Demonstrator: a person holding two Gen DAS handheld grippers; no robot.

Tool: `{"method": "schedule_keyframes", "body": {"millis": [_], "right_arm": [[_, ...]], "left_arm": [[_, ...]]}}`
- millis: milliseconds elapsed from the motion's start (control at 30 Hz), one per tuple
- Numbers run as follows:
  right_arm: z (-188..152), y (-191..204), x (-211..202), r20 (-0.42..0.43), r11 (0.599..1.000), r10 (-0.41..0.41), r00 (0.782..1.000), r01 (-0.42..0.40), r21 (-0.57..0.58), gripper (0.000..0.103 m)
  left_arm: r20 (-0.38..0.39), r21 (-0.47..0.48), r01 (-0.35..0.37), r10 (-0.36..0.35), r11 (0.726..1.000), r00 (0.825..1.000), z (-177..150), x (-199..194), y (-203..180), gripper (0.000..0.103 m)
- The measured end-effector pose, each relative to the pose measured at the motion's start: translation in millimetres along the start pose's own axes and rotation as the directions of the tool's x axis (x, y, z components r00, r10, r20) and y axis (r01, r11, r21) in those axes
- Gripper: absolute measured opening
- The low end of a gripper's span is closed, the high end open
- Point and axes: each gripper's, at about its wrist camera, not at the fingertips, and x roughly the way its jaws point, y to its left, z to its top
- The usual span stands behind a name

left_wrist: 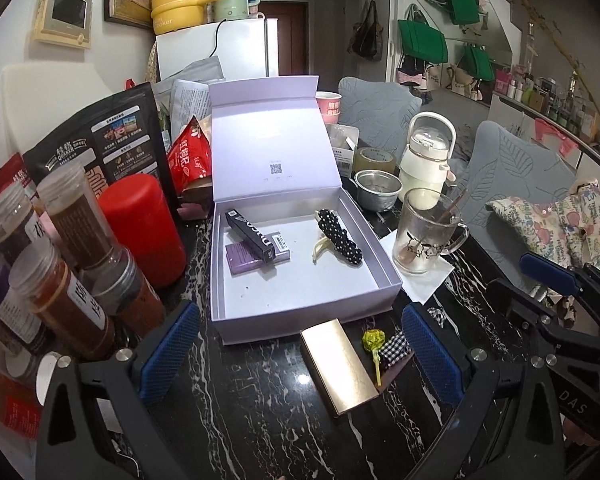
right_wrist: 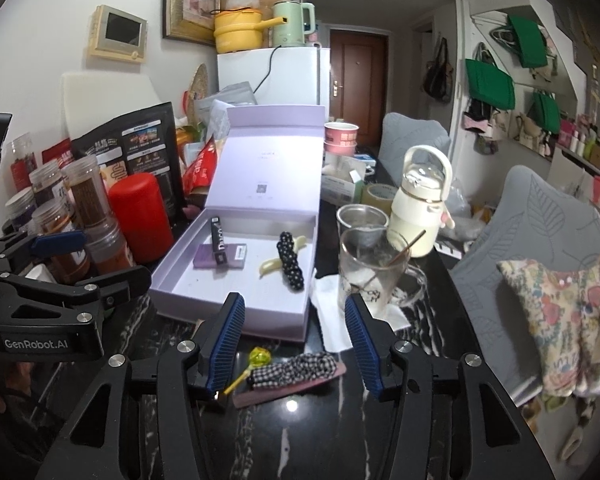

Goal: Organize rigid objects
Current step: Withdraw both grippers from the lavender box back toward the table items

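An open lavender box stands mid-table with its lid up. It holds a black tube across a small purple box, and a black polka-dot hair clip. In front of the box lie a gold flat case, a yellow-green lollipop and a checkered hair clip. My left gripper is open, its fingers on either side of the gold case and not touching it. My right gripper is open over the lollipop and the checkered clip, pads apart from both.
Spice jars and a red canister crowd the left. A glass mug with a spoon on a white napkin, a metal cup and a white bottle stand right of the box. A floral cloth hangs over a grey chair.
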Motion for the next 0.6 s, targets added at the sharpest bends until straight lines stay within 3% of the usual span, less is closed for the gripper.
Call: {"method": "schedule_keyframes", "body": {"millis": [600], "right_arm": [[-51.8, -17.3, 14.4, -0.092, 0.996, -0.016, 0.996, 0.024, 0.083, 0.058]], "left_arm": [[-0.012, -0.121, -0.016, 0.015, 0.993, 1.000, -37.7, 17.6, 15.3, 0.103]]}}
